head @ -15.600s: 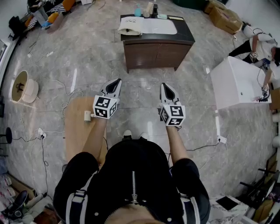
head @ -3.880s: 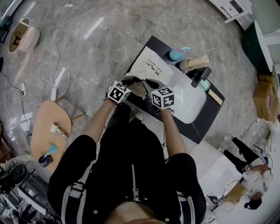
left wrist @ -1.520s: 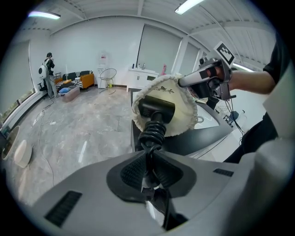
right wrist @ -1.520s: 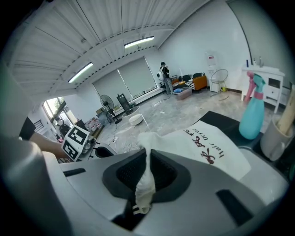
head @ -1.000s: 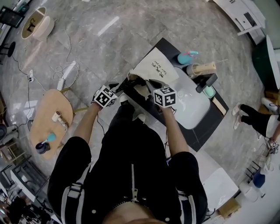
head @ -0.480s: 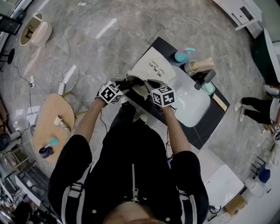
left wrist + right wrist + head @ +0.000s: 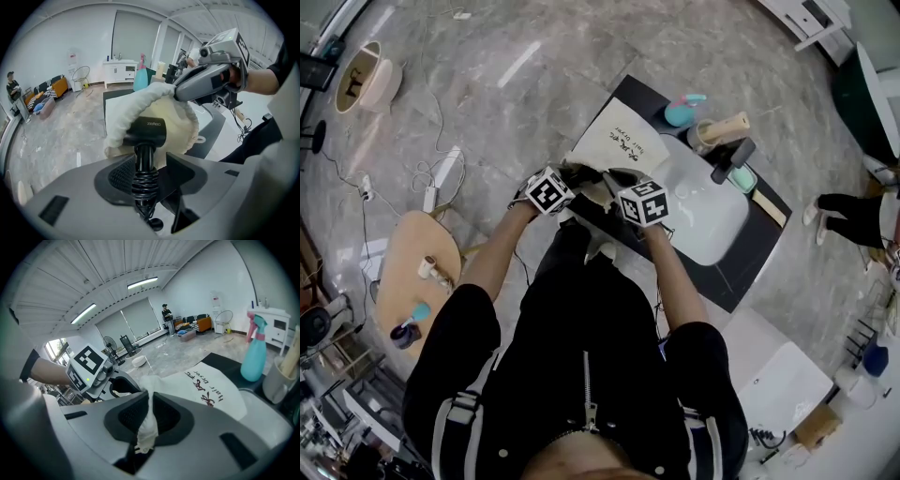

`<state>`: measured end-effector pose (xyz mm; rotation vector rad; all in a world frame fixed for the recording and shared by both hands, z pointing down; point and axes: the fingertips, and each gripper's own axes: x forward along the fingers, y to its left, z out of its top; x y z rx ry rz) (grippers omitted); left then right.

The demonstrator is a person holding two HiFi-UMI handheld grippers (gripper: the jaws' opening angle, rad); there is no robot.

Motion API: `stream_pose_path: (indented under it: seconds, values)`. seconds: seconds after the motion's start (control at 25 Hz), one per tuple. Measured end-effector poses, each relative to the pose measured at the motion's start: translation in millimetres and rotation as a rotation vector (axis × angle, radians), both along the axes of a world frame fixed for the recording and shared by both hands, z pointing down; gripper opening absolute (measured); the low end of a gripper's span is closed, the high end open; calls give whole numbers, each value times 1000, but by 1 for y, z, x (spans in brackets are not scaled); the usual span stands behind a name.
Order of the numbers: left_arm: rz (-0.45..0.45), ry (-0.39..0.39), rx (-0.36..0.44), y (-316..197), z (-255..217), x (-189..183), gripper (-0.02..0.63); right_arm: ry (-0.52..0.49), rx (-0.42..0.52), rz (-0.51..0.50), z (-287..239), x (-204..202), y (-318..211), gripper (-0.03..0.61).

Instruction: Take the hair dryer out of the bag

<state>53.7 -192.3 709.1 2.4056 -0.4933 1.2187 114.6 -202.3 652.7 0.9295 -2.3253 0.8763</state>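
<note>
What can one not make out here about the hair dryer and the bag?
Front end of the hair dryer: left gripper view, hidden inside the bag.
The hair dryer in the head view: too small and dark to tell apart.
Mouth of the bag: right gripper view, mostly behind the right gripper, which pinches its rim.

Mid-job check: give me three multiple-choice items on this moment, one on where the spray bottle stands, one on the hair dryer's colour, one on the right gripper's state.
1. The teal spray bottle stands:
A on the floor
B on the black counter, beyond the bag
C inside the bag

2. The hair dryer is:
A black
B pink
C white

3. The right gripper is:
A open and empty
B shut on the hair dryer
C shut on the bag's rim

Answers:
1. B, the head view shows it on the counter past the bag.
2. A, its body shows black in the left gripper view.
3. C, the bag's white cloth is pinched between its jaws.
</note>
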Motion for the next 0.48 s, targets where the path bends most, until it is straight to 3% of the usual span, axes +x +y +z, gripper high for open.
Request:
stream_pose_path:
  seconds: [0.48]
  values:
    - [64, -154, -20, -6, 35, 10, 212, -19, -12, 33, 1, 7, -2, 41]
